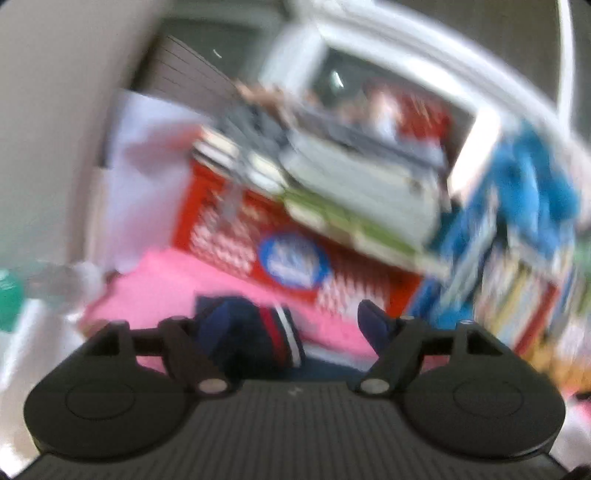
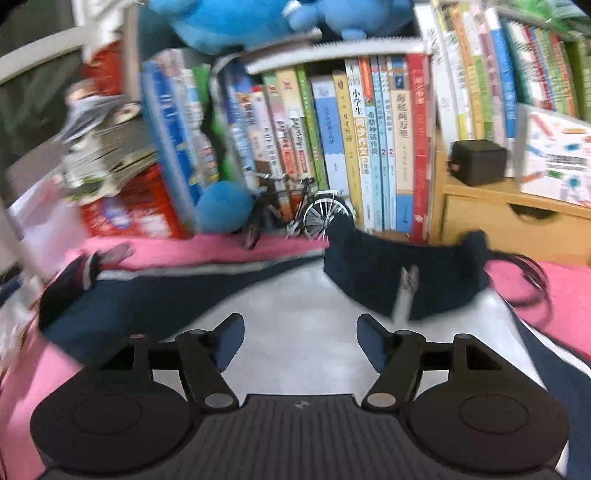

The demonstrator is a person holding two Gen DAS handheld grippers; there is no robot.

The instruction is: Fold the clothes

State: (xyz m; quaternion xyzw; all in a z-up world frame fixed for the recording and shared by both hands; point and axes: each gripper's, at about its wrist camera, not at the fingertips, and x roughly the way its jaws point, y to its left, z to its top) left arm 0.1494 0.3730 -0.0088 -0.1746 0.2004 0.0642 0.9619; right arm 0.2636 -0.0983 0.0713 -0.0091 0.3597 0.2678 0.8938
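A navy and white jacket (image 2: 295,295) lies spread on a pink cloth (image 2: 207,251). Its navy collar (image 2: 369,266) faces the books, and one sleeve (image 2: 147,295) stretches left to a striped cuff (image 2: 86,271). My right gripper (image 2: 299,343) hangs open over the white panel with nothing between its fingers. The left wrist view is blurred. There my left gripper (image 1: 295,332) stands open, and a navy cuff with red and white stripes (image 1: 255,332) lies between the fingers, near the left one. The pads do not press on it.
A row of upright books (image 2: 369,147), a model bicycle (image 2: 295,210) and blue plush toys (image 2: 229,22) stand behind the jacket. A wooden drawer box (image 2: 509,221) with a black cube (image 2: 480,162) is at the right. A red box (image 1: 295,240) under stacked papers sits at the left.
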